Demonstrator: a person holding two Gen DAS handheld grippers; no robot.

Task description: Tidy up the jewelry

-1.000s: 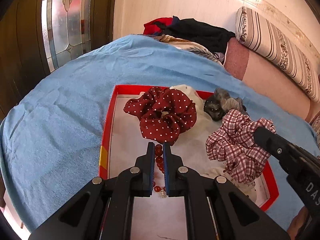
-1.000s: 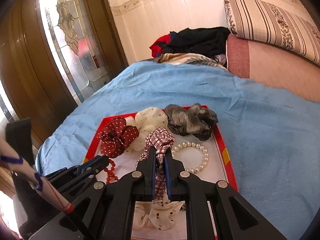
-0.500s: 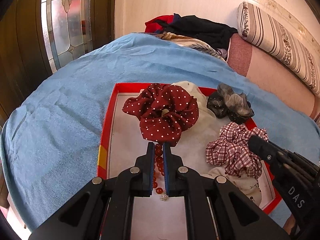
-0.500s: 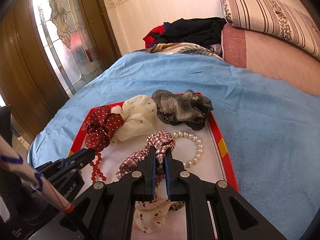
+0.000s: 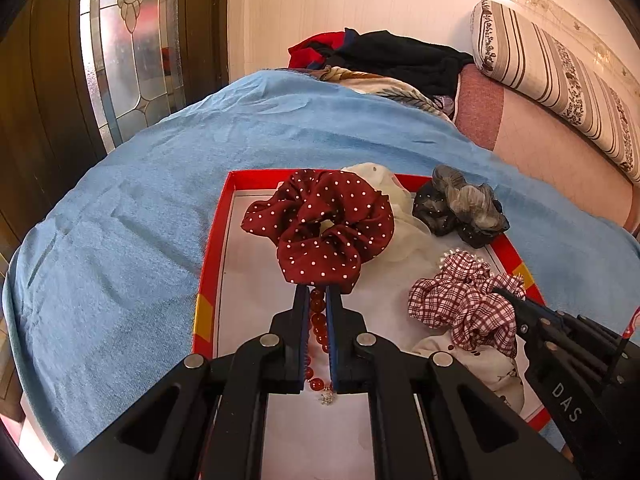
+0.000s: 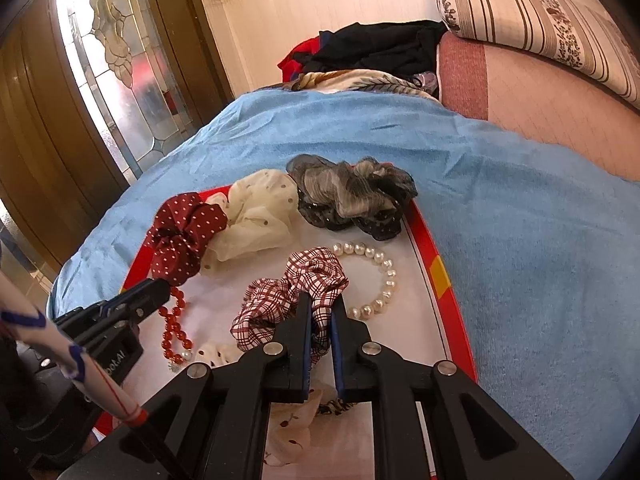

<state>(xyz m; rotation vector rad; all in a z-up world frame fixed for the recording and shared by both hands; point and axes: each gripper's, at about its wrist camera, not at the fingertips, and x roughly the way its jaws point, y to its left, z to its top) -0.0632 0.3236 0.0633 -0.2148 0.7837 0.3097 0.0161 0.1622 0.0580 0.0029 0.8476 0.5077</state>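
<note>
Over the red tray [image 6: 434,264], my right gripper [image 6: 320,312], clamped on the plaid scrunchie [image 6: 292,292], has lowered it beside the pearls [image 6: 384,276]; my left gripper [image 5: 318,308] stays pinched on the red beads [image 5: 318,320].

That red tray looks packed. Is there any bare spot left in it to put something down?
Some. The tray shows bare white along its left rim beside the dotted red scrunchie, and inside the pearl bracelet. The far end is crowded: cream scrunchie and grey scrunchie touch.
</note>
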